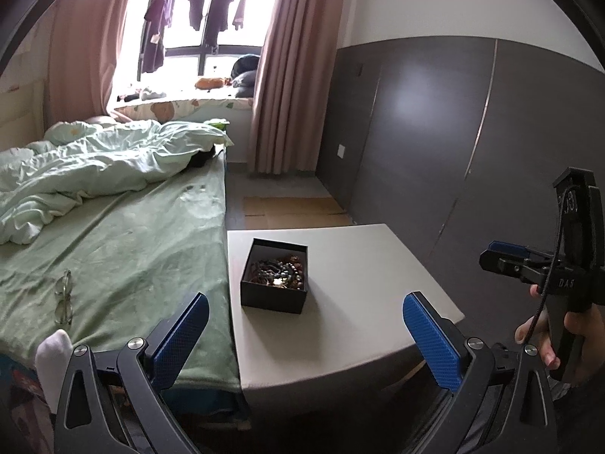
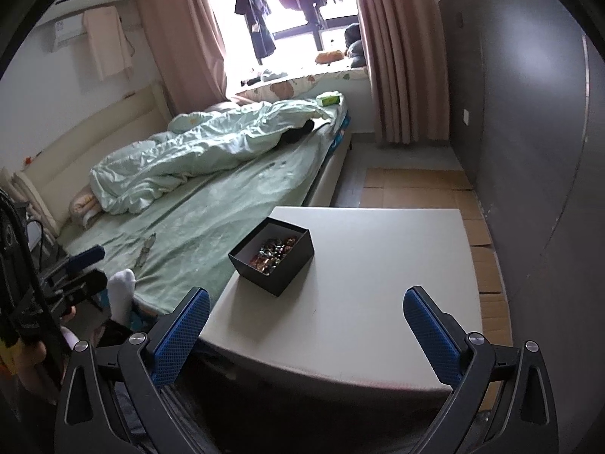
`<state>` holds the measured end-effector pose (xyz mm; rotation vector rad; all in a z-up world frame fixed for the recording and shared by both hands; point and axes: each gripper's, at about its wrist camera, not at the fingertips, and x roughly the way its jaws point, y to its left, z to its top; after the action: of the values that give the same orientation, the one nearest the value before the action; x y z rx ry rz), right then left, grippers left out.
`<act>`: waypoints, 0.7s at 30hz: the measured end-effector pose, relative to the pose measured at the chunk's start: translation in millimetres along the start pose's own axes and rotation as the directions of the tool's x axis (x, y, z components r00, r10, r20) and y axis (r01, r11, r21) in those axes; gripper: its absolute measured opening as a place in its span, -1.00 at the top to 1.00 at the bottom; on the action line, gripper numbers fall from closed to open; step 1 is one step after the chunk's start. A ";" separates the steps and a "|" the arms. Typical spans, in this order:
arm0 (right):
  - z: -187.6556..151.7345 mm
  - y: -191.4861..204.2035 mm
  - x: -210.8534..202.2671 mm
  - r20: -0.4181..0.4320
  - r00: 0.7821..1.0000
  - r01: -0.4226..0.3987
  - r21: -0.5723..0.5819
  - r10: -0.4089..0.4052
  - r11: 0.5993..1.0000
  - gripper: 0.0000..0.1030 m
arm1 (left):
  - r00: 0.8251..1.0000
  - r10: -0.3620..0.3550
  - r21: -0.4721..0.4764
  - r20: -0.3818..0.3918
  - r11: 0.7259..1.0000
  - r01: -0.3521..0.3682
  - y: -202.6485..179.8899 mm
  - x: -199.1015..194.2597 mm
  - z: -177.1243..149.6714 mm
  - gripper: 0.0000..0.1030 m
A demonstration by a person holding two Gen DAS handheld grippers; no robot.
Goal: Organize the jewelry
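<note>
The left gripper (image 1: 306, 319) stands spread wide, its blue pads (image 1: 181, 335) far apart with nothing between them. The right gripper (image 2: 307, 316) is spread just as wide and equally empty. Both hang above the near edge of the small pale table (image 2: 378, 283), tilted downward toward it, touching nothing.

Ahead of the left gripper, a little beyond its fingertips and roughly centred between them, sits the black box (image 1: 275, 276), open at the top. From the right gripper the same black box (image 2: 271, 255) lies ahead and to the left, nearer its left finger, turned at an angle. Inside the box is a tangle of beaded jewelry (image 1: 278, 270), brown, greenish and metallic; the separate pieces are too small to tell apart. The box rests on the table near the edge that runs beside the bed.

Out to the right of the left gripper, a hand (image 1: 548, 336) grips the handle of the other tool. Left of both grippers spreads the bed (image 1: 124, 242) with its green sheet, where a pair of eyeglasses (image 1: 63, 297) lies, and a rumpled pale quilt (image 1: 94, 159) farther back. A foot in a white sock (image 2: 121, 291) shows at the bed's near corner. Beyond it all, clothes hang in the bright window (image 1: 196, 19) between pink curtains (image 1: 287, 75).
</note>
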<state>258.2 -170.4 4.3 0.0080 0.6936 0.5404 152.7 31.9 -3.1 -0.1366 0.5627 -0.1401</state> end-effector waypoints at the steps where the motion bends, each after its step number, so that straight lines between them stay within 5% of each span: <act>1: -1.8 0.4 -4.0 0.005 1.000 0.002 0.003 -0.002 1.000 -0.99 | 1.000 -0.003 0.002 0.005 1.000 0.003 -2.3 -5.2 -1.9 -0.99; 21: -49.7 10.7 -57.8 0.052 0.997 0.052 0.068 -0.055 0.996 -0.99 | 0.996 0.011 -0.015 0.087 1.000 -0.010 -9.7 -55.0 -26.3 -0.99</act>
<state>186.0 -197.0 2.8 0.0663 0.6570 0.4636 91.6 29.3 5.1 -0.1532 0.4780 -0.1192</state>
